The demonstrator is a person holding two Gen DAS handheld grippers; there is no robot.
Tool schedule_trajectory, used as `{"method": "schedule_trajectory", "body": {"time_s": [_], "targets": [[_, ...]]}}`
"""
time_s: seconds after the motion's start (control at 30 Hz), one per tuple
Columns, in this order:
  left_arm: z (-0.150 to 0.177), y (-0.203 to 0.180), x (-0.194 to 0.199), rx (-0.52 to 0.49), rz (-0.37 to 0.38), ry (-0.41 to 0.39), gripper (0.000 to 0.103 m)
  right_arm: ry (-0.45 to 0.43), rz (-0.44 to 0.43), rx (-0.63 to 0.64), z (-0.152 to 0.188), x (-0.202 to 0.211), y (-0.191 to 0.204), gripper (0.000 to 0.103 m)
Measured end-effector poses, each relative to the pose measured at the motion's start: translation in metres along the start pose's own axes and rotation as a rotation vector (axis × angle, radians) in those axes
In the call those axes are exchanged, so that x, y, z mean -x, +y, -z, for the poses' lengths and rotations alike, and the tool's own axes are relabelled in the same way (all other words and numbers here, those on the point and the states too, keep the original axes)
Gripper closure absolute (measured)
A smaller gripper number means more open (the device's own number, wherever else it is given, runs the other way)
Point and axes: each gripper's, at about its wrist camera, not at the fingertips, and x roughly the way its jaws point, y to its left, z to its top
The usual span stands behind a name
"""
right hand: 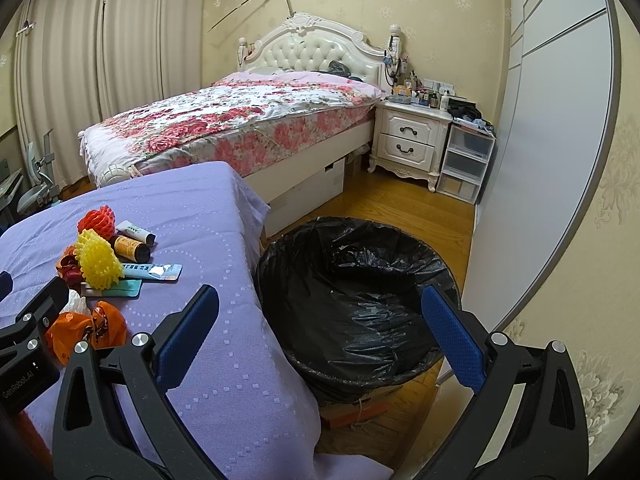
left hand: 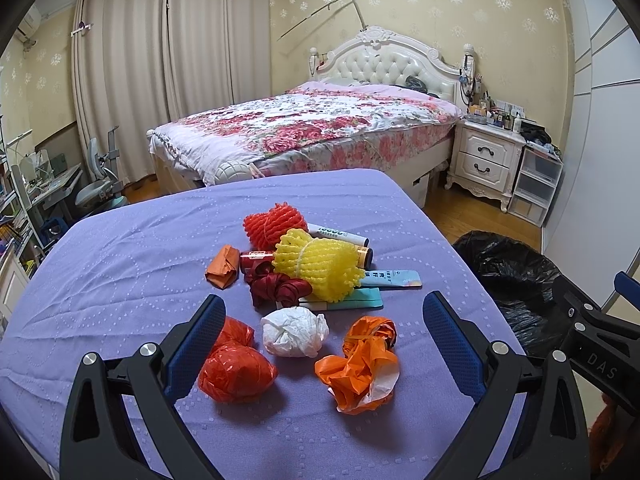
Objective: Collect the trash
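A pile of trash lies on the purple-covered table [left hand: 120, 264]. Nearest my open, empty left gripper [left hand: 324, 312] are a red plastic bag [left hand: 236, 368], a crumpled white tissue [left hand: 294, 331] and an orange plastic bag [left hand: 360, 364]. Behind them lie a dark red ribbon [left hand: 278, 286], a yellow foam net [left hand: 320, 260], a red foam net [left hand: 274, 222], orange paper [left hand: 222, 267], tubes and flat packets. My right gripper [right hand: 320, 308] is open and empty, over the table's right edge and the bin with a black liner [right hand: 352, 300] on the floor.
A bed with a floral cover [left hand: 304, 128] stands behind the table. A white nightstand [left hand: 486, 156] and plastic drawers [left hand: 536, 184] are at the right wall. A desk and chair [left hand: 96, 184] stand at the left. The bin also shows in the left wrist view [left hand: 516, 276].
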Motion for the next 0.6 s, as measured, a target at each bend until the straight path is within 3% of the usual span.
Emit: {"method": "schedule_trajectory", "body": {"time_s": [0.6], "targets": [[-0.0006,-0.0008,0.0004,-0.002,0.0,0.001,0.007,0.005,0.001,0.0,0.003,-0.0014,-0.001,0.004]]}}
